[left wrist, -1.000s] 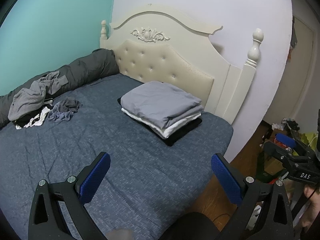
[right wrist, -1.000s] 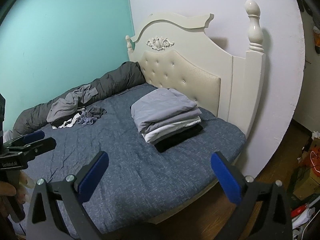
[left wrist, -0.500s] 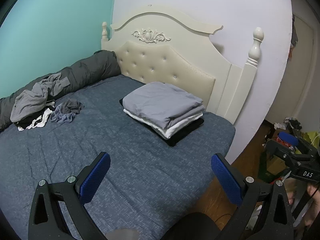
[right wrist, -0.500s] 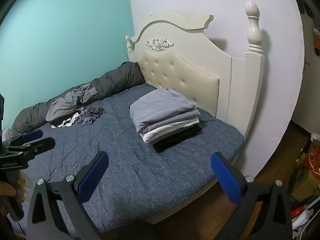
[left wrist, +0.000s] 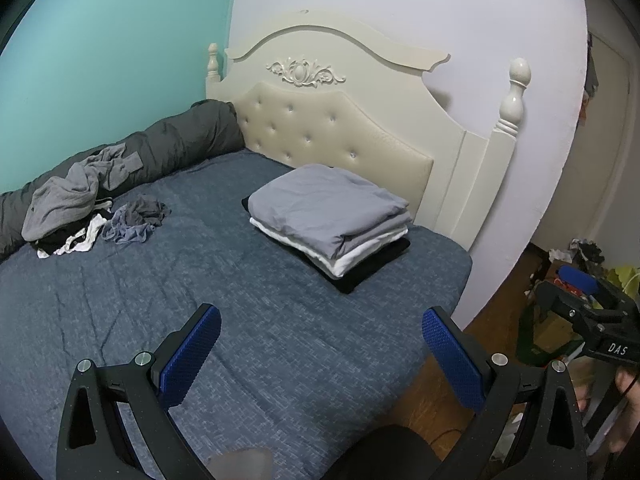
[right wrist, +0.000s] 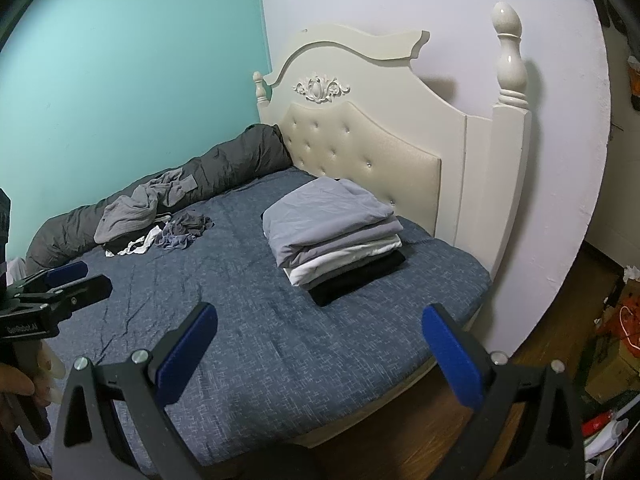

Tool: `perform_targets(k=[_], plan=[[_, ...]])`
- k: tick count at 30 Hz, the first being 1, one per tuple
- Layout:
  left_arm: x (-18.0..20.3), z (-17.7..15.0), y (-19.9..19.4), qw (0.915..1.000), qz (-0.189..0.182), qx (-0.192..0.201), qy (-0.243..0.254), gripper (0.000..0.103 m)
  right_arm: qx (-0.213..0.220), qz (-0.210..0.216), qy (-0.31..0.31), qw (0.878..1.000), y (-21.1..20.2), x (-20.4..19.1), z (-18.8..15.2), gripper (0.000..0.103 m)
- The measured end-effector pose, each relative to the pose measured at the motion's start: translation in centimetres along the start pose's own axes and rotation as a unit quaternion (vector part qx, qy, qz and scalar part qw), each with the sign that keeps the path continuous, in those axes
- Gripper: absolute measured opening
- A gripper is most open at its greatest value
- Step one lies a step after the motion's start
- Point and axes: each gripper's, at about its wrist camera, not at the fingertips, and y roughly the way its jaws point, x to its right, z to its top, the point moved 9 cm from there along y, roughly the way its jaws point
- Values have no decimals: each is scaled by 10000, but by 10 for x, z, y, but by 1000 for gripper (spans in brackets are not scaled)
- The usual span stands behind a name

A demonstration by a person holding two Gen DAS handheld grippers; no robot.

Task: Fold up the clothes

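Observation:
A stack of folded clothes (left wrist: 328, 220) (right wrist: 332, 232), grey over white over black, lies near the headboard on the blue bed (left wrist: 200, 288) (right wrist: 256, 304). A pile of unfolded clothes (left wrist: 92, 204) (right wrist: 156, 216), grey, white and bluish, lies at the far left against a rolled dark duvet (left wrist: 176, 140) (right wrist: 224, 168). My left gripper (left wrist: 320, 352) hangs open over the bed's near edge, holding nothing. My right gripper (right wrist: 320, 352) is also open and holds nothing, well short of the stack. Each gripper shows at the other view's edge.
A cream tufted headboard (left wrist: 340, 128) (right wrist: 360, 152) with a tall post (right wrist: 510, 80) stands behind the stack. The floor at the right is wood, with clutter (left wrist: 576, 256) (right wrist: 616, 360). A hand (right wrist: 16, 384) grips the left tool's handle.
Both views have pulled back slightly from the bed, so the stack and pile sit a little farther off. Both grippers stay open and the clothes have not moved.

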Motion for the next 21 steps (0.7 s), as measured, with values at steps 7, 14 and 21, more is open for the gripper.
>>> perform_targets(k=[7, 14, 21], plan=[[-3, 0, -2, 10000, 41, 40, 8, 103, 7, 10, -24, 10000, 0, -2, 1, 103], [-5, 0, -3, 10000, 14, 36, -25, 102, -67, 39, -29, 10000, 4, -3, -3, 103], [-7, -2, -2, 10000, -32, 4, -35, 103, -55, 49, -70, 9999, 4, -5, -3, 103]])
